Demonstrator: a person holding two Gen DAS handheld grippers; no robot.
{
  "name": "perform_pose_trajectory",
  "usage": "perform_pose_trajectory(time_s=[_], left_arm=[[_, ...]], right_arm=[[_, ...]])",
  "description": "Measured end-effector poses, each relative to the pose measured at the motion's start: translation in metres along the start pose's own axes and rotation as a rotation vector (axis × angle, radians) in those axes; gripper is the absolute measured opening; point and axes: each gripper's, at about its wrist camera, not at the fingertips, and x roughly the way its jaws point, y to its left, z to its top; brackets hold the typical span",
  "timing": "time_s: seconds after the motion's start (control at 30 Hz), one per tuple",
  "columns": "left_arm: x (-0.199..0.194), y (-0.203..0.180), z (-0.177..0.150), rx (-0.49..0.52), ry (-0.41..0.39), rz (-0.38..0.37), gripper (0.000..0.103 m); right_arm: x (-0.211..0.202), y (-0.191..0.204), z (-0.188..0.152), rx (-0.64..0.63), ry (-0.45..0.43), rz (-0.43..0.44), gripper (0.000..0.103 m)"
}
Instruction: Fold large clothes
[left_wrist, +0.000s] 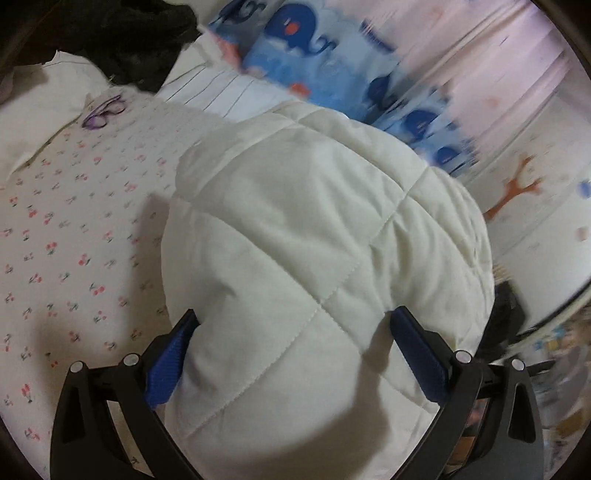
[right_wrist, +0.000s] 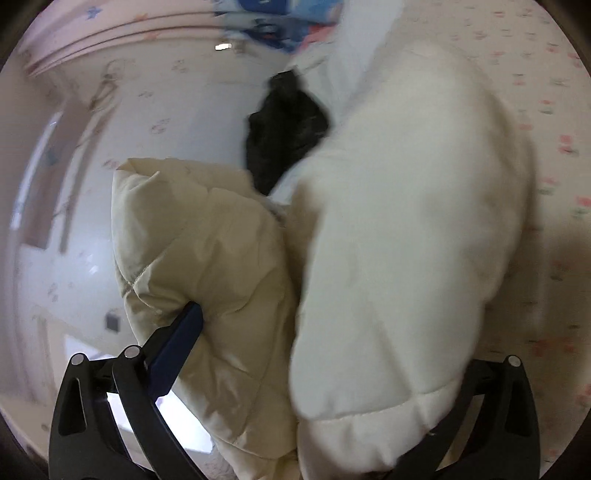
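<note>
Left claw (left_wrist: 295, 354) clamps a bulge of the white quilted coat (left_wrist: 314, 229), whose long axis runs away up-left over the floral bed (left_wrist: 66, 221). Right claw (right_wrist: 332, 369) grips bunched coat folds, right finger hidden. Black garment (right_wrist: 284, 136) beyond.

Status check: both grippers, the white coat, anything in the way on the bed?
Left hand-held gripper clamps white quilted coat. Right hand-held gripper grips its bunched fabric. Glasses and black garment lie on bed beyond.
</note>
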Motion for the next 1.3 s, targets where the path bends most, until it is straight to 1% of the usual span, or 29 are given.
perform_pose_trajectory(time_s=[0.03, 0.07, 0.1, 0.13, 0.2, 0.27, 0.33, 0.37, 0.43, 0.47, 0.5, 0.53, 0.57, 0.67, 0.7, 0.77, 0.8, 0.87, 0.9, 0.93, 0.97, 1.0, 1.03, 1.1, 1.13, 1.17, 1.2, 1.23, 1.3], left_arm=[[0.016, 0.003, -0.004, 0.006, 0.053, 0.076, 0.098], [0.025, 0.007, -0.005, 0.021, 0.077, 0.128, 0.098], [0.029, 0.011, -0.006, 0.034, 0.081, 0.143, 0.098], [0.027, 0.017, -0.004, 0.027, 0.094, 0.129, 0.098], [0.018, 0.022, -0.002, 0.023, 0.110, 0.132, 0.097], [0.000, 0.018, 0.004, 0.059, 0.083, 0.188, 0.097], [-0.016, 0.009, 0.010, 0.082, 0.023, 0.192, 0.097], [-0.023, 0.004, 0.013, 0.085, -0.008, 0.164, 0.097], [-0.033, -0.012, 0.018, 0.093, -0.064, 0.116, 0.097], [-0.033, -0.021, 0.019, 0.103, -0.084, 0.110, 0.097], [-0.031, -0.031, 0.020, 0.117, -0.100, 0.104, 0.097], [-0.027, -0.036, 0.020, 0.125, -0.105, 0.098, 0.097], [-0.023, -0.038, 0.019, 0.128, -0.105, 0.096, 0.097], [-0.006, -0.035, 0.014, 0.111, -0.071, 0.092, 0.097], [0.004, -0.030, 0.011, 0.102, -0.049, 0.116, 0.097], [0.020, -0.027, 0.005, 0.148, -0.022, 0.139, 0.097], [0.025, -0.035, 0.001, 0.217, -0.011, 0.184, 0.097], [0.022, -0.043, 0.001, 0.262, 0.002, 0.197, 0.097], [0.016, -0.045, 0.002, 0.257, -0.005, 0.172, 0.097], [0.004, -0.045, 0.006, 0.226, -0.043, 0.104, 0.097], [-0.003, -0.043, 0.007, 0.205, -0.074, 0.070, 0.097], [-0.014, -0.040, 0.009, 0.177, -0.130, 0.052, 0.097], [-0.018, -0.036, 0.010, 0.165, -0.158, 0.063, 0.097], [-0.013, -0.026, 0.009, 0.139, -0.171, 0.086, 0.097], [0.000, -0.016, 0.007, 0.109, -0.126, 0.097, 0.097], [0.014, -0.007, 0.002, 0.097, -0.084, 0.105, 0.097], [0.019, -0.007, -0.003, 0.119, -0.092, 0.130, 0.097], [0.022, -0.013, -0.010, 0.168, -0.105, 0.175, 0.097], [0.018, -0.024, -0.011, 0.218, -0.098, 0.185, 0.097]], right_arm=[[0.001, -0.014, 0.001, 0.045, 0.003, -0.081, 0.097], [0.005, -0.030, 0.001, 0.100, 0.017, -0.174, 0.097], [0.004, -0.039, 0.000, 0.136, 0.023, -0.195, 0.097], [-0.001, -0.042, -0.001, 0.157, 0.012, -0.167, 0.097], [-0.024, -0.028, 0.001, 0.120, -0.068, -0.132, 0.097], [-0.053, -0.007, 0.001, 0.036, -0.192, -0.101, 0.097], [-0.069, 0.013, 0.000, -0.048, -0.260, -0.056, 0.097], [-0.066, 0.019, -0.002, -0.076, -0.256, -0.075, 0.097], [-0.051, 0.012, -0.006, -0.070, -0.208, -0.177, 0.097], [-0.032, 0.004, -0.008, -0.029, -0.159, -0.172, 0.097], [-0.006, -0.002, -0.012, -0.007, -0.096, -0.136, 0.097], [0.008, 0.000, -0.015, -0.018, -0.063, -0.146, 0.097], [0.028, 0.004, -0.020, -0.069, -0.027, -0.191, 0.097], [0.059, 0.022, -0.028, -0.141, 0.054, -0.179, 0.097], [0.060, 0.021, -0.024, -0.137, 0.061, -0.185, 0.097], [0.045, 0.015, -0.016, -0.078, 0.003, -0.179, 0.097], [0.033, 0.011, -0.008, -0.058, -0.037, -0.165, 0.097], [0.008, 0.014, 0.001, -0.059, -0.156, -0.151, 0.097], [0.000, 0.020, 0.003, -0.085, -0.203, -0.161, 0.097], [-0.005, 0.028, 0.005, -0.118, -0.244, -0.173, 0.097], [-0.007, 0.040, 0.006, -0.168, -0.275, -0.180, 0.097], [-0.004, 0.049, 0.004, -0.212, -0.293, -0.187, 0.097], [0.000, 0.059, -0.005, -0.257, -0.306, -0.204, 0.097], [0.027, 0.080, -0.015, -0.368, -0.292, -0.359, 0.097], [0.038, 0.081, -0.015, -0.408, -0.272, -0.487, 0.097], [0.063, 0.073, -0.014, -0.436, -0.232, -0.654, 0.097], [0.083, 0.059, -0.006, -0.427, -0.181, -0.704, 0.097], [0.094, 0.042, -0.001, -0.377, -0.138, -0.699, 0.097], [0.095, 0.036, 0.005, -0.338, -0.130, -0.697, 0.097]])
